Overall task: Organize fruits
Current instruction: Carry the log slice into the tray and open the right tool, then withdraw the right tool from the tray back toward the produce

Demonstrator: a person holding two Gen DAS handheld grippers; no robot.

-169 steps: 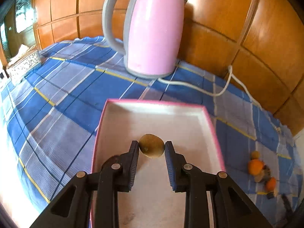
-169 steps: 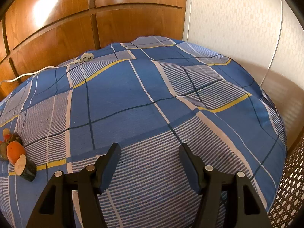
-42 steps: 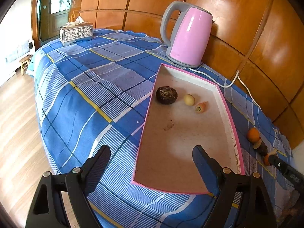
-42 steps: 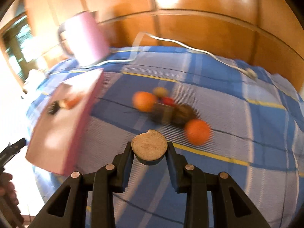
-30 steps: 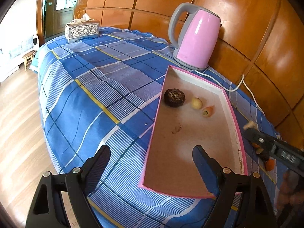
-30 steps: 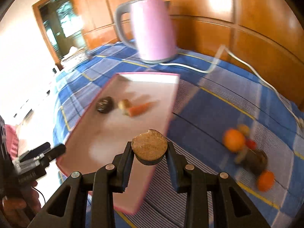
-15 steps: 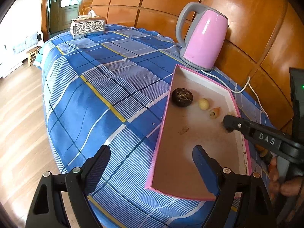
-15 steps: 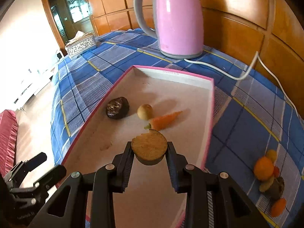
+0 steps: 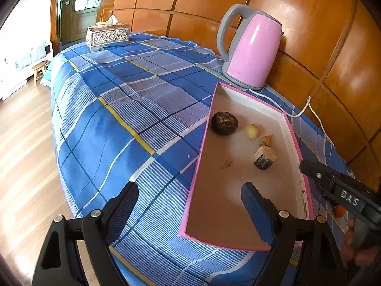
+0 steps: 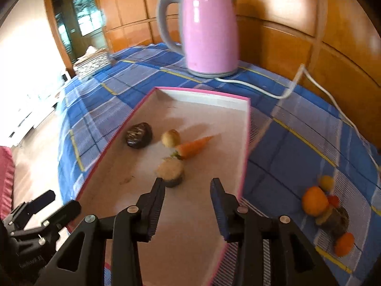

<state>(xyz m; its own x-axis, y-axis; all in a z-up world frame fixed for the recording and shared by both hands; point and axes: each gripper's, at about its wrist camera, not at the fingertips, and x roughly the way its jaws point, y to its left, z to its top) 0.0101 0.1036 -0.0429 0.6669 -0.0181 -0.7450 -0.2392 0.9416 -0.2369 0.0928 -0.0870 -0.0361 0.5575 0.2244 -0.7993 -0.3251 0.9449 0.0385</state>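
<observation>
Right wrist, jaws just opening, cut fruit (image 10: pixel 172 172) (released) in tray (image 10: pixel 245 143)

One pink-rimmed tray (image 10: pixel 245 140) holds four items: one dark round fruit (image 10: pixel 138 135), one small pale round fruit (image 10: pixel 170 138), one carrot (image 10: pixel 194 146) and one cut fruit piece with a pale face and dark rind (image 10: pixel 171 171). Outside the tray, a cluster on the blue checked cloth (image 9: pixel 133 109) shows two orange fruits (image 10: pixel 314 203), one small yellow fruit (image 10: pixel 326 182) and one small red piece (image 10: pixel 333 200), with further dark pieces too blurred to count. Also present: one pink kettle (image 10: pixel 209 31), one white cord (image 10: pixel 252 86), one patterned tissue box (image 9: pixel 108 37) and two hand-held grippers, left hand-held gripper (image 9: pixel 190 202) and right hand-held gripper (image 10: pixel 188 190).
</observation>
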